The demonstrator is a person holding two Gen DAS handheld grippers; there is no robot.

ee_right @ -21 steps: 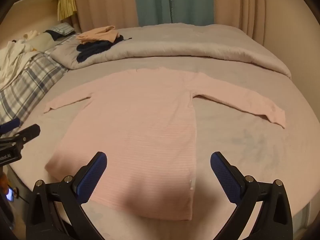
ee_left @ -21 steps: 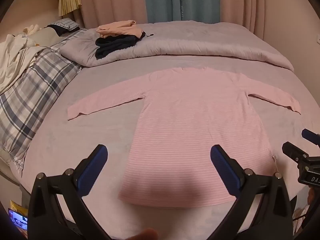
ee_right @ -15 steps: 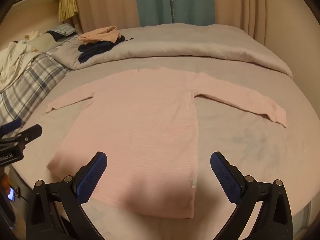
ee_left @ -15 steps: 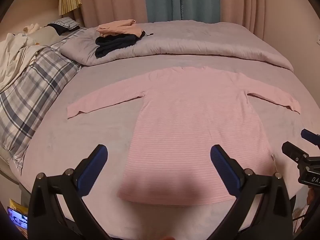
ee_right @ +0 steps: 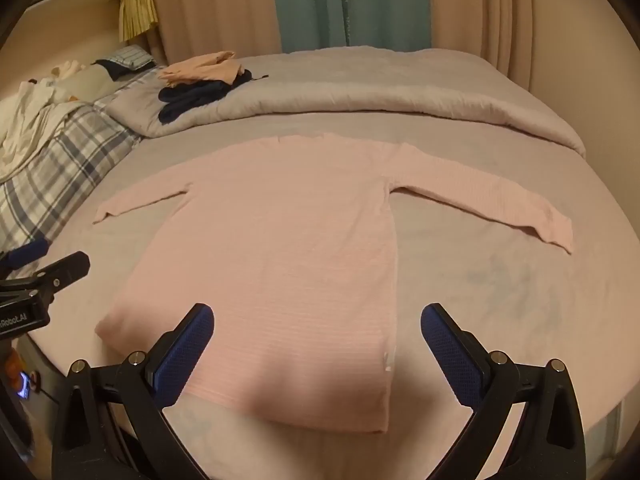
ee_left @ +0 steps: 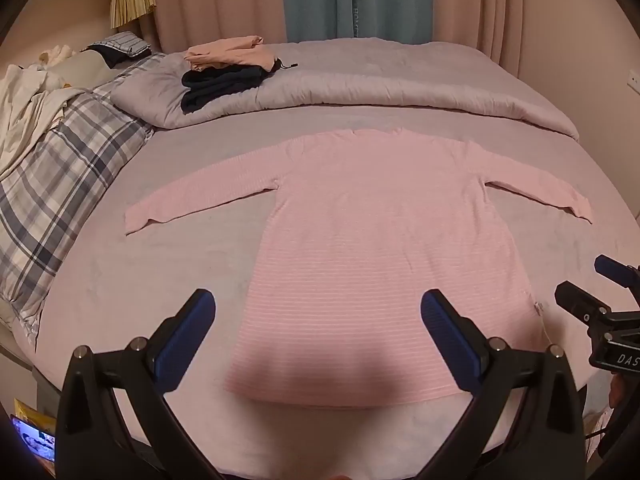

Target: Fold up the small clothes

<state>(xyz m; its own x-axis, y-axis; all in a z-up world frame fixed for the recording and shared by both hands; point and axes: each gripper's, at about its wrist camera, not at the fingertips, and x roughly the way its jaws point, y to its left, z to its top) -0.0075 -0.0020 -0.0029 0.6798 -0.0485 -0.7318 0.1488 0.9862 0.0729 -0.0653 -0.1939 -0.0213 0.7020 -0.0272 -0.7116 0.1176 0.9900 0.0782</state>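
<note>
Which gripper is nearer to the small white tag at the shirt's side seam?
Right. The right gripper hangs just before the tag; the left gripper is farther along the hem.

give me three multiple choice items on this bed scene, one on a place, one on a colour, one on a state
1. Where does the folded peach garment lie?
A. on the dark folded clothes
B. on the plaid pillow
C. on the pink top's sleeve

2. What colour are the pads of the left gripper?
A. red
B. blue
C. white

3. How does the pink long-sleeved top lie?
A. folded in half
B. crumpled in a heap
C. spread flat, both sleeves out

Answers: 1 A, it tops the dark pile on the grey duvet. 2 B, both pads show blue. 3 C, the body is flat and the sleeves stretch to each side.
</note>
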